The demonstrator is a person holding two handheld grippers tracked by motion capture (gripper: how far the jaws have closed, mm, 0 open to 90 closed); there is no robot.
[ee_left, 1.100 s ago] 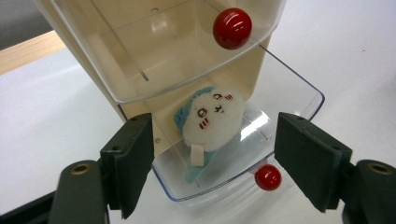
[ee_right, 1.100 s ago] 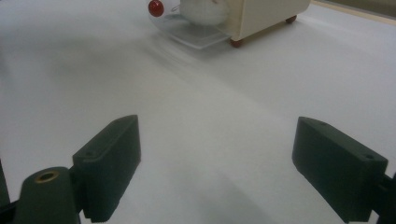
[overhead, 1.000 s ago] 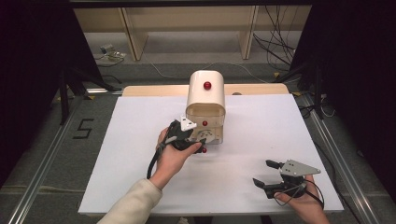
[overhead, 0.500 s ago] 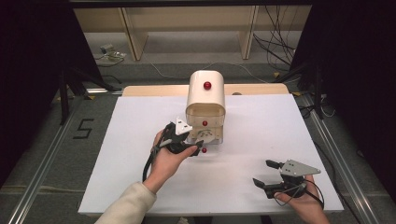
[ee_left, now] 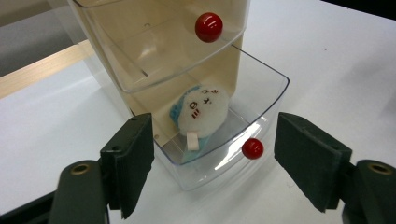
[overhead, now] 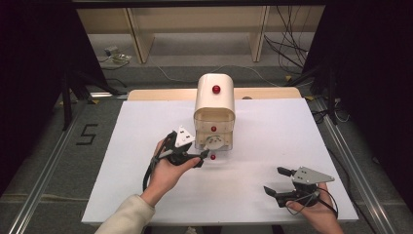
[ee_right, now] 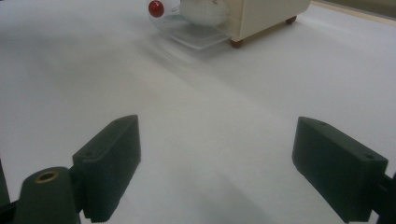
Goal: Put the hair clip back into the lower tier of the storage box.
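Here the left claw gaped open just near of the pulled-out drawer, its plush toy straight ahead. The right claw rested open, well apart to the right.

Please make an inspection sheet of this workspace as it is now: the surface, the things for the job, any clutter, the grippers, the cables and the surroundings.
Surface: white table top with a wooden strip along its far edge.
Job's things: cream drawer cabinet; its clear bottom drawer with a red knob is pulled open, and a white and blue plush toy lies inside. The upper drawer is shut.
Clutter: nothing seen.
Grippers: left gripper open, jaws either side of the open drawer's front, not touching it; right gripper open, low over the bare table near the front right.
Cables: a black cable trails from the left gripper; cables lie on the floor behind.
Surroundings: wooden shelving behind; a floor marking "5".
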